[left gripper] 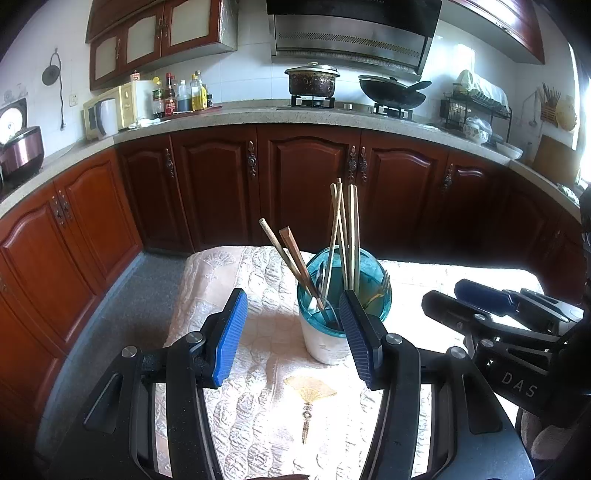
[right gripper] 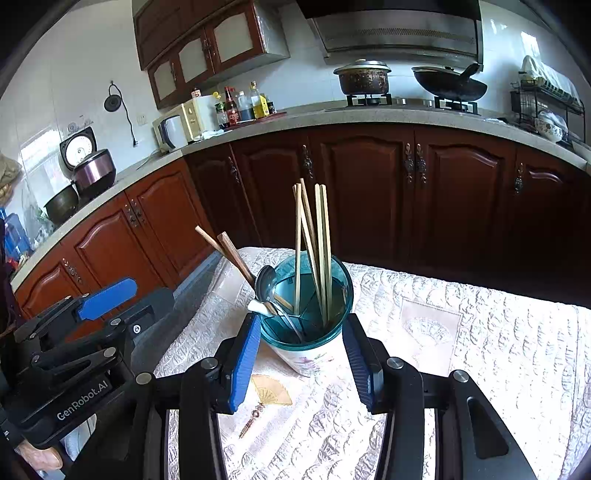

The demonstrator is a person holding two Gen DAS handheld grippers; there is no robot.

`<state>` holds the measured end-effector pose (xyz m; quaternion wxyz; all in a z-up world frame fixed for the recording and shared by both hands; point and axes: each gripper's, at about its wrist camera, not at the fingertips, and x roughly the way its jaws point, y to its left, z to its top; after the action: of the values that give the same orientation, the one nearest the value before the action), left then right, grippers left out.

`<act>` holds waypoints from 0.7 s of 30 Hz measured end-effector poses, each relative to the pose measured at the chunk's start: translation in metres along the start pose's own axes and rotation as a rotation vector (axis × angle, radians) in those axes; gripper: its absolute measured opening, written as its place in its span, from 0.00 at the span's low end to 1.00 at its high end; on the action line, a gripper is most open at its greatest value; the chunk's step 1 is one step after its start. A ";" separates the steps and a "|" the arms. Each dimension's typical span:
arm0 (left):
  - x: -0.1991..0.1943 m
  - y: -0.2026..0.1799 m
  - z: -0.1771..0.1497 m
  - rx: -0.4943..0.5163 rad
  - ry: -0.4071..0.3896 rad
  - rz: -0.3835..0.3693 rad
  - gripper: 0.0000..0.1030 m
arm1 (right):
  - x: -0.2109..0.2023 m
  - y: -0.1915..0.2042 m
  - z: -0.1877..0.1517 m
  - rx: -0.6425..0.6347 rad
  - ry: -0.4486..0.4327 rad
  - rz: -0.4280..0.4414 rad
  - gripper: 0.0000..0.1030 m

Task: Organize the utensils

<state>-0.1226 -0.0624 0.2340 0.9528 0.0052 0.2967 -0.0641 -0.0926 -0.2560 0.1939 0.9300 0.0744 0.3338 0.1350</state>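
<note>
Both claws half-open, empty; teal-rimmed white holder [right gripper: 306, 332] with upright wooden chopsticks [right gripper: 319, 251] dead centre before right claw [right gripper: 301, 354].

Left hand-held gripper [left gripper: 291, 328] gapes before the chopstick-filled utensil holder [left gripper: 328, 332].

A kitchen with white tiled walls [left gripper: 243, 77] and reddish-brown wooden base cabinets [left gripper: 303, 184] under a speckled stone counter [left gripper: 236, 114] that wraps round three sides. Matching wall cupboards [left gripper: 159, 33] hang at the upper left beside a steel range hood [left gripper: 351, 40]. The floor [left gripper: 122, 314] is grey and speckled. Bright daylight enters from the right, washing out the pale embroidered cloth [right gripper: 480, 339] on the near surface.
</note>
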 end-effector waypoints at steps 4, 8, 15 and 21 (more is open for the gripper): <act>0.001 0.001 0.000 0.001 -0.001 0.004 0.50 | 0.000 0.000 0.000 -0.001 0.002 0.000 0.43; 0.001 0.002 0.001 0.002 0.001 0.004 0.50 | 0.001 0.000 0.002 -0.002 0.008 0.000 0.43; 0.002 0.002 0.000 0.006 0.003 0.006 0.50 | 0.004 -0.001 0.002 -0.005 0.016 0.001 0.43; 0.004 0.003 -0.001 0.004 0.009 0.005 0.50 | 0.007 -0.001 0.002 -0.008 0.021 0.000 0.43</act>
<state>-0.1194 -0.0602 0.2314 0.9516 0.0084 0.3007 -0.0621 -0.0859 -0.2554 0.1910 0.9266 0.0695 0.3432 0.1372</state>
